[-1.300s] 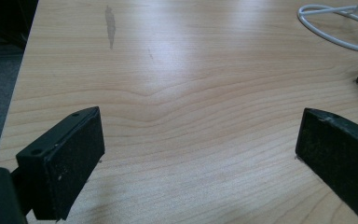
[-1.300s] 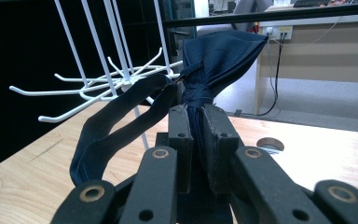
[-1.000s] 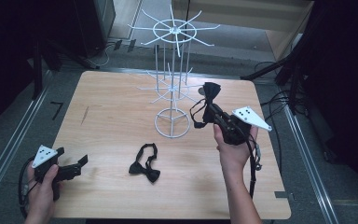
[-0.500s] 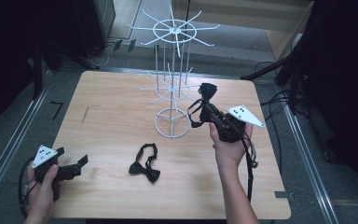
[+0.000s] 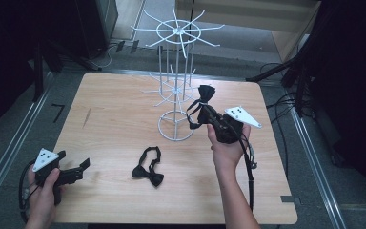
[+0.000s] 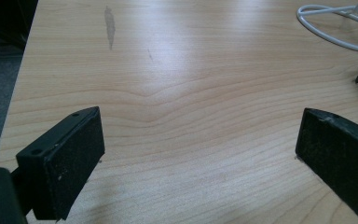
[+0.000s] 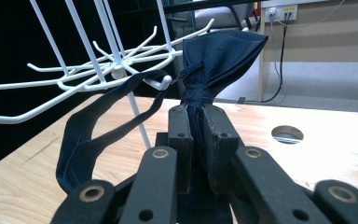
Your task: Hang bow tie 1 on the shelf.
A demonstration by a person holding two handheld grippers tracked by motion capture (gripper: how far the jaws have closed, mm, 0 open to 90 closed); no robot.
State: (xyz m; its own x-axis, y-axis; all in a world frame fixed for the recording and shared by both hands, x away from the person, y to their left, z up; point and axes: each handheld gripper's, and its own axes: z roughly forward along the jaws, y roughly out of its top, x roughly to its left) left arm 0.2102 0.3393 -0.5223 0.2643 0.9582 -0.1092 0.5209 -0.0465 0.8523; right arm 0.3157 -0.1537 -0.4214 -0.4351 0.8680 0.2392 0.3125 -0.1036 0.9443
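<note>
right claw (image 7: 194, 140) clamped on our dark bow tie (image 7: 214, 56) at its knot, strap loop right by the white wire rack's (image 5: 177, 90) lower hook | limp, light fabric, so we'd grip the knot | left claw (image 6: 200, 154) apart, over the desk (image 5: 124, 124) well off the rack | second bow tie (image 5: 148, 169) lies before the rack's base

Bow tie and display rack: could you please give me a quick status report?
Right hand-held gripper shut on dark bow tie, strap loop at a lower hook of the white wire rack. Left hand-held gripper open, low over table. Second bow tie lying on table.
</note>
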